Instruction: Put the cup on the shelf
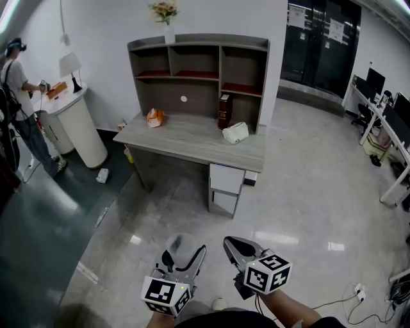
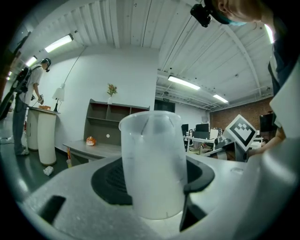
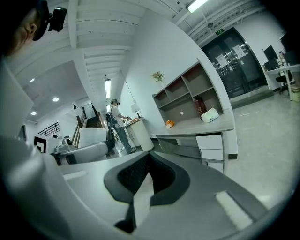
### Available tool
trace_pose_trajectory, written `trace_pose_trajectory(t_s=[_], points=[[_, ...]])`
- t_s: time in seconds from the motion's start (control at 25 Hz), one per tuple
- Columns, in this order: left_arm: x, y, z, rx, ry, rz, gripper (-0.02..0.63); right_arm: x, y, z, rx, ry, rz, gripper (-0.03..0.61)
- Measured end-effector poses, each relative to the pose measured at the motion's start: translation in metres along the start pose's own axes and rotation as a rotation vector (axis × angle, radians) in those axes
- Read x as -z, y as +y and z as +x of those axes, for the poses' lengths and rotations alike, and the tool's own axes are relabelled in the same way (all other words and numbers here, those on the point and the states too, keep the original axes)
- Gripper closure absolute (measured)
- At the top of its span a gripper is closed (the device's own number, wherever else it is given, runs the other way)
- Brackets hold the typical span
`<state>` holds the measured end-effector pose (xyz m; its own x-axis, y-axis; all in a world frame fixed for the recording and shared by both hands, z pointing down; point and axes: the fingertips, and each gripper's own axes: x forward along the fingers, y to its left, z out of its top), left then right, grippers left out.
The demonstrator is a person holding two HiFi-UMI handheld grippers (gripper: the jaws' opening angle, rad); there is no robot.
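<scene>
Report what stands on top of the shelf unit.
A small white vase holding flowers stands on the shelf unit, left of its middle. The bit of top board right behind the vase is covered by it.

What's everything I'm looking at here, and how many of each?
desk: one, grey, against the white wall
shelf unit: one, grey, on the desk
flower vase: one, white, atop the shelf unit
book: one, dark red, upright on the desk
pouch: one, white, on the desk, right of the book
small item: one, orange, on the desk's left part
round counter: one, white, left of the desk
lamp: one, white, on the counter
bystander: one, at the counter
cup: one, translucent, between the left gripper's jaws
left gripper: one, grey, shut on the cup
right gripper: one, grey, jaws together, empty
</scene>
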<state>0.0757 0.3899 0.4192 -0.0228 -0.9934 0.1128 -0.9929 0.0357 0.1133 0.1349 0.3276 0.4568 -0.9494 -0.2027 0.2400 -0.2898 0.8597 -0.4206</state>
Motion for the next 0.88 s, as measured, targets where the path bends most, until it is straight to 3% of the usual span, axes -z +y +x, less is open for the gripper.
trace_pose_trajectory(t_s=[0.44,0.88], points=[[0.005,0.013,0.039,0.039,0.058,0.001,0.344,0.006,-0.02,0.028,-0.01,0.057,0.038,0.578],[-0.004,0.078,0.121,0.157,0.073,-0.044,0.344,-0.042,-0.064,0.103,0.078,0.032,0.028,0.578]])
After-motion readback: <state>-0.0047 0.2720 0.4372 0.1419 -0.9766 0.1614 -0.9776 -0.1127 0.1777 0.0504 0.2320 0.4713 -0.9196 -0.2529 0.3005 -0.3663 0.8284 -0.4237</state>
